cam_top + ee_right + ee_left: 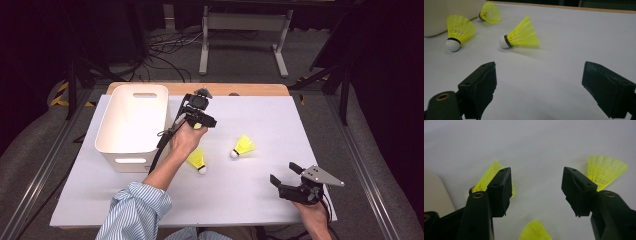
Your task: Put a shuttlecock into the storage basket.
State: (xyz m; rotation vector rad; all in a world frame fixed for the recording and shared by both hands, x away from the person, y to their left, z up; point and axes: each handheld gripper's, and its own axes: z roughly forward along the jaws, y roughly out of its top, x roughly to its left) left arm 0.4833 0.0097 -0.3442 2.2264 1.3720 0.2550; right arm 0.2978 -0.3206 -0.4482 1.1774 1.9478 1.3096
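Note:
Three yellow shuttlecocks with white corks lie on the white table top. One shuttlecock is beside the left wrist, a second shuttlecock lies right of it, and a third shuttlecock peeks out under my left gripper. That gripper hovers over the table right of the white bin. Its jaws stand wide apart in the left gripper view, my left gripper touching nothing, with a yellow skirt low between them. My right gripper rests open near the front right; my right gripper holds nothing.
The bin's wall shows at the far left in the right gripper view, close to the farthest shuttlecock. The table's wooden back edge runs behind. Metal frame legs and cables lie on the floor beyond.

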